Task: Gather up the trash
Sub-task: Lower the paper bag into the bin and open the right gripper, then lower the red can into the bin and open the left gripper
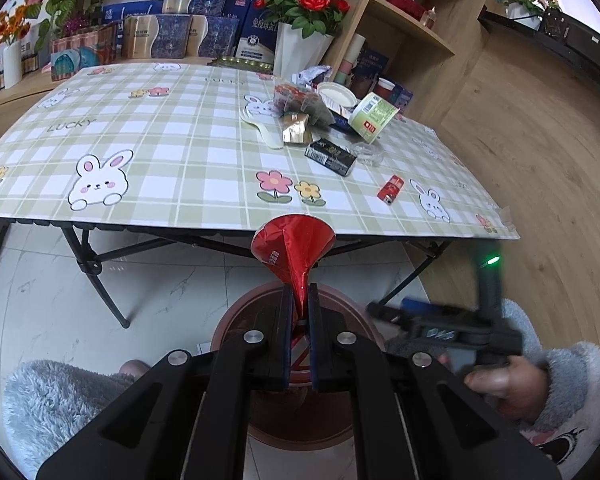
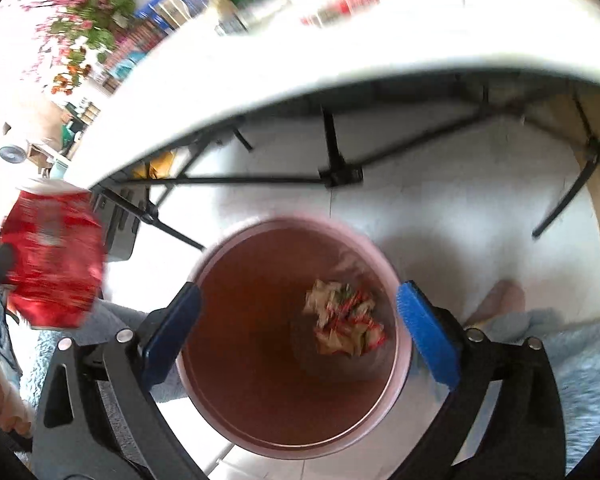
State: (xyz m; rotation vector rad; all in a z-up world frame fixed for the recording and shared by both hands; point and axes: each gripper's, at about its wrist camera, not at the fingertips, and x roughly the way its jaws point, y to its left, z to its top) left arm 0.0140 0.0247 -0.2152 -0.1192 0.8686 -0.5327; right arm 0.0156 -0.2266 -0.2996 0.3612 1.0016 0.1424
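1. Spreading across the far half of the left wrist view, the bench (image 1: 172, 152) wears a green checked cloth printed with rabbits and flowers; its near edge runs just beyond the left tongs, and black folding legs (image 1: 100, 276) stand beneath it on pale marble floor (image 1: 60, 280).
2. Behind the bench stand boxes, flower pots and a wooden shelf unit (image 1: 412, 24); wood flooring opens to the right.
3. Below both tongs sits the round reddish-brown bin (image 2: 260, 360), its mouth facing up. In the right wrist view it fills the space between the spread fingers, with a crumpled wrapper (image 2: 346, 318) lying inside, toward the right wall.
4. The right tongs (image 2: 300, 328) stand wide apart over the bin with nothing between the blue pads (image 2: 428, 336).
5. The left tongs (image 1: 300, 320) are clamped tight on the narrow end of a crushed red can (image 1: 292, 248), which flares upward from the pads, above the bin and in front of the bench edge. The right wrist view shows it blurred at far left, beside the bin rim.
6. Trash left on the bench clusters at its far right: a green-labelled paper cup (image 1: 374, 116) on its side, a clear bag (image 1: 300, 100), a gold foil packet (image 1: 298, 128), a white fork (image 1: 262, 128), a black box (image 1: 330, 156).
7. A red lighter (image 1: 391, 189) lies apart, nearer the bench's front edge.
8. Fluffy grey sleeves flank the bin on both sides.
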